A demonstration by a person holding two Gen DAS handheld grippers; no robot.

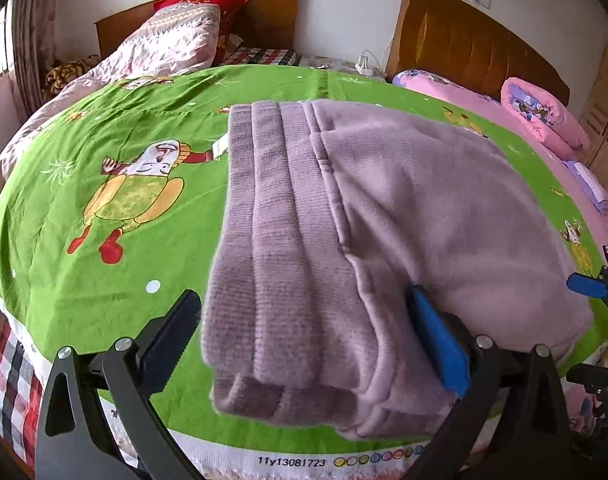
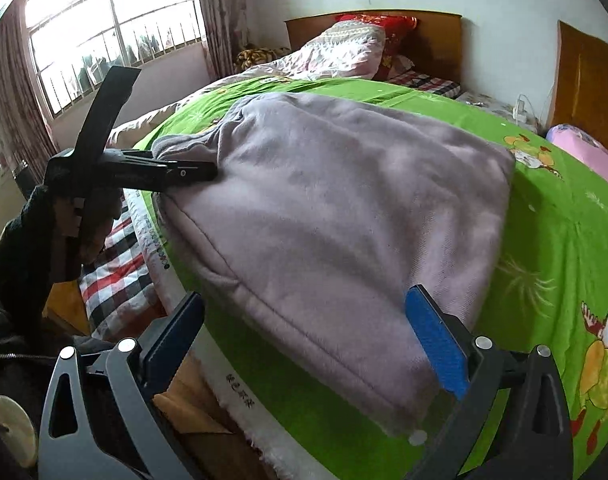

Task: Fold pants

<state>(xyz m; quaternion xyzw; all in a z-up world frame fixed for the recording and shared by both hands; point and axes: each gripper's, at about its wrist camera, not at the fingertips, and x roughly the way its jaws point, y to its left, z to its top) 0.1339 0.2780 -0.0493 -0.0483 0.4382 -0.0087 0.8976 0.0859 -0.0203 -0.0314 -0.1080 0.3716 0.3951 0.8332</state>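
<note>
While the folded pants (image 1: 384, 248) lay near the front edge of the green cartoon-printed sheet (image 1: 104, 152), the bed around them held a pinkish quilt (image 1: 172, 40) and a red pillow (image 1: 220, 4) against a wooden headboard (image 1: 272, 8), with a second bed in pink bedding (image 1: 544, 116) just beside it. A barred window (image 2: 116, 28) lit the room from the far side.

The left gripper (image 1: 316, 332) stood wide open, its fingers (image 1: 436, 340) straddling the ribbed waistband end of the pants, the blue pad touching the cloth without pinching it. The right gripper (image 2: 304, 336) was likewise spread wide around the nearer folded corner, gripping nothing.

The pants were mauve, soft and fleecy, stacked in thick layers with ribbed bands along one side. A red-checked sheet (image 2: 116, 264) showed below the green one.
</note>
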